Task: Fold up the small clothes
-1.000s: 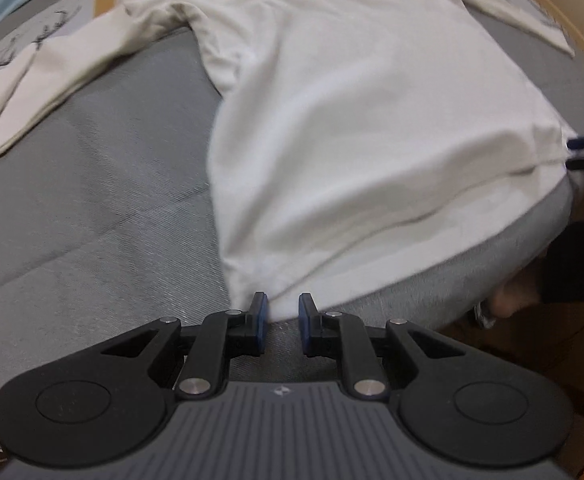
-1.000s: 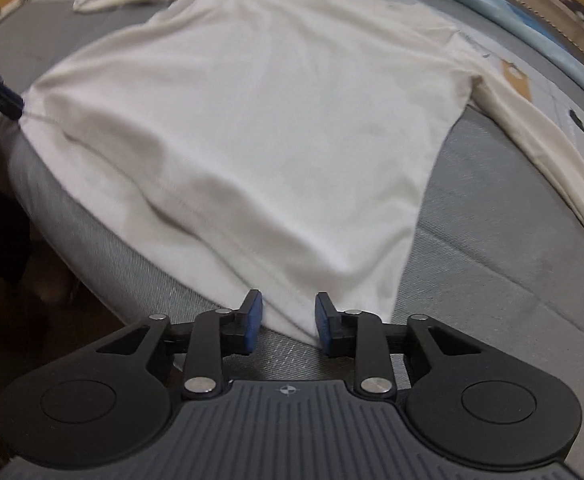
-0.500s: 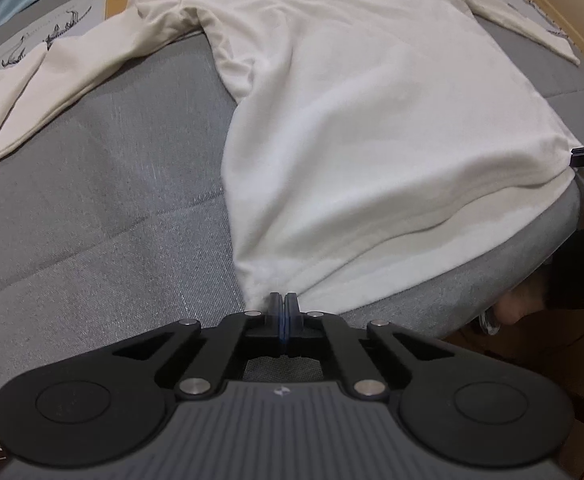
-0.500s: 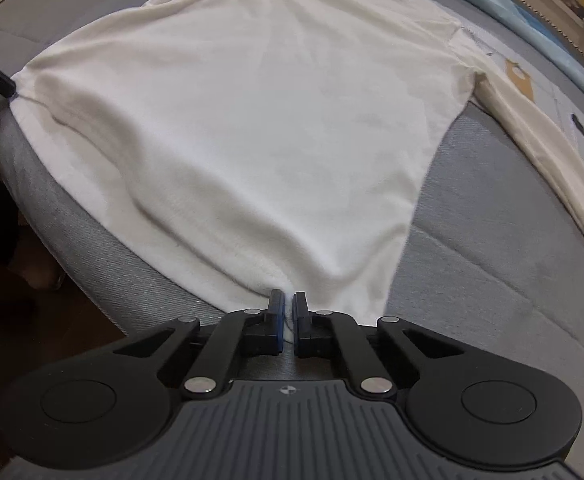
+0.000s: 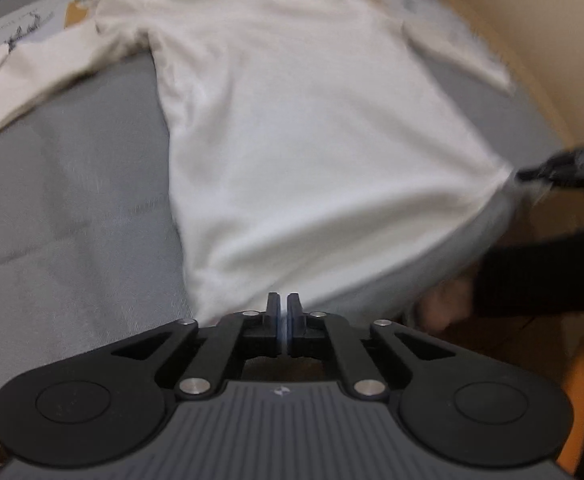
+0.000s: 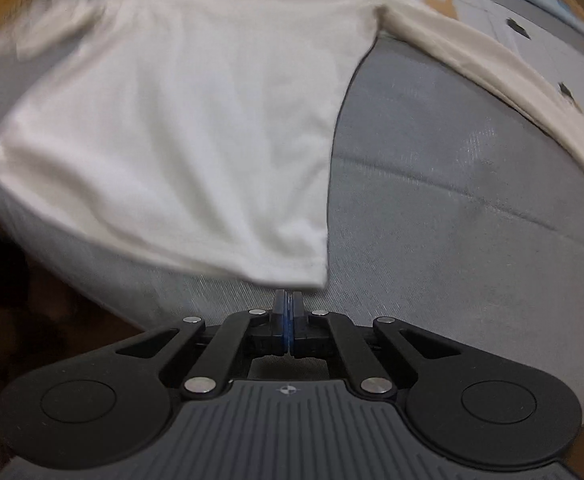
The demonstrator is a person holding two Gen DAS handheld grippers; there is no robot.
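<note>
A cream long-sleeved shirt (image 5: 312,140) lies spread on a grey padded surface (image 5: 71,200), collar end away from the holder and hem at the near edge. Both views are blurred.

Left claw (image 5: 283,304): its jaws stand almost together with a thin gap, and they are opening at this moment. The near hem corner of the shirt sits right at the tips; a sliver of pale cloth appears to lie in the gap, though the blur keeps me from saying for certain that it is pinched.

Right claw (image 6: 287,300): jaws fully together. The opposite hem corner of the shirt (image 6: 171,120) ends just above the tips; whether any cloth is caught between them I cannot tell. From the left wrist view this claw (image 5: 532,174) shows dark and smeared against the far hem corner.

One sleeve (image 6: 492,68) lies stretched out sideways across the grey surface onto a printed sheet (image 6: 512,12). A dark sleeve (image 5: 540,268) of the person shows beyond the edge.
</note>
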